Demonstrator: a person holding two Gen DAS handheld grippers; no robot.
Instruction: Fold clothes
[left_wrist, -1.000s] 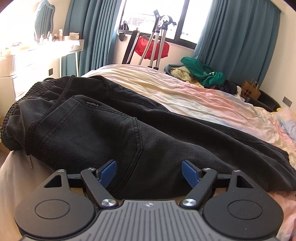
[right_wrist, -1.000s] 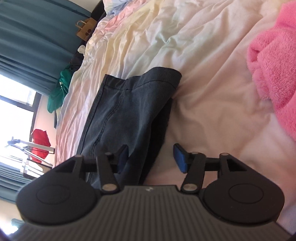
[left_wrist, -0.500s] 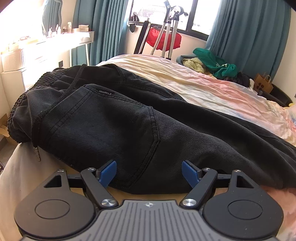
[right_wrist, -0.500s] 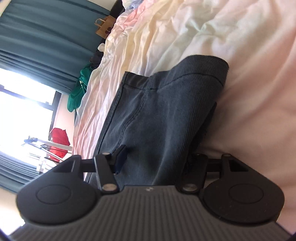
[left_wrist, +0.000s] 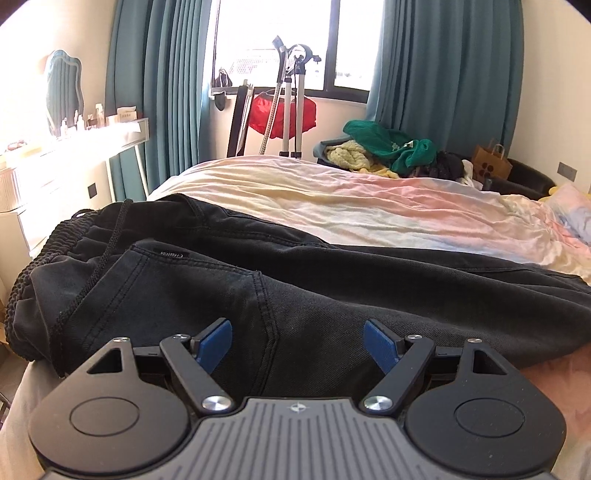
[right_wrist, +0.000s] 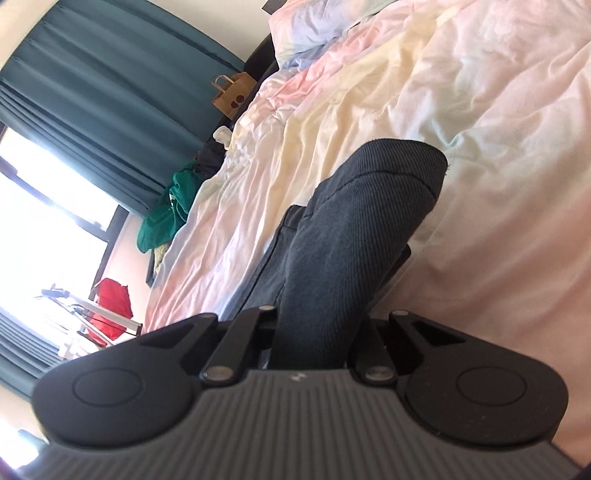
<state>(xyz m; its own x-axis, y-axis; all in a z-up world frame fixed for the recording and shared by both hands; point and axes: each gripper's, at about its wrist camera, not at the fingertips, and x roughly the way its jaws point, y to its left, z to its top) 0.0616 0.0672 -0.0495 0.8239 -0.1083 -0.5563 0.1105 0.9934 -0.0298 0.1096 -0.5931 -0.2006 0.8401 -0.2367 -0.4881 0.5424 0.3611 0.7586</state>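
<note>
Your right gripper (right_wrist: 314, 343) pinches the ribbed cuff end of the black trousers (left_wrist: 295, 295), which lie lengthwise along the near side of the bed (left_wrist: 332, 199) with one leg over the other. Your left gripper (left_wrist: 297, 345) hangs over the seat by the back pocket, jaws spread and holding nothing. It looks like the step of folding the legs up toward the waistband (left_wrist: 33, 269); carry the cuff there low and steady, with the left ready to pin the seat.
</note>
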